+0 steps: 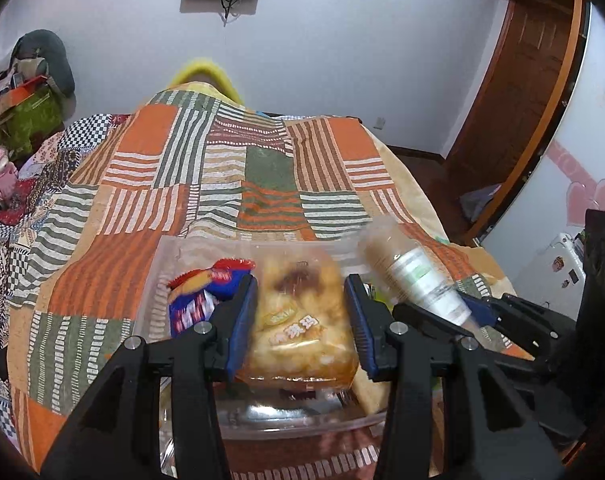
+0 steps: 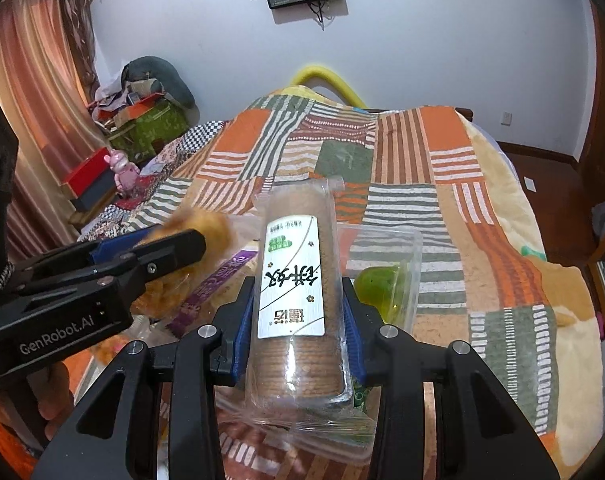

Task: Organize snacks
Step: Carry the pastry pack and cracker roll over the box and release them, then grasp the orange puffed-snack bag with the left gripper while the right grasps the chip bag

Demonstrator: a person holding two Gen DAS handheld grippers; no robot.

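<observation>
I have the bed's patchwork quilt (image 1: pixel 262 168) filling most of both views, orange, green and striped squares running up to a white wall; on it, near me, sits a clear plastic bin (image 1: pixel 170 256) with a red and blue snack packet (image 1: pixel 206 288) lying inside at its left, and in the right wrist view a green packet (image 2: pixel 376 282) against the bin's right wall. My left gripper (image 1: pixel 302 316) is clamped on a clear bag of golden puffed snacks (image 1: pixel 298 320), blue pads pressing both sides, the bag held over the bin; from the right wrist view the same bag shows as a yellow blur beyond that gripper's finger. My right gripper (image 2: pixel 298 332) is clamped on a long clear sleeve of round brown biscuits (image 2: pixel 298 280) with a white label, pointing away from me and tilted upward, just beside the left one, also above the bin.
</observation>
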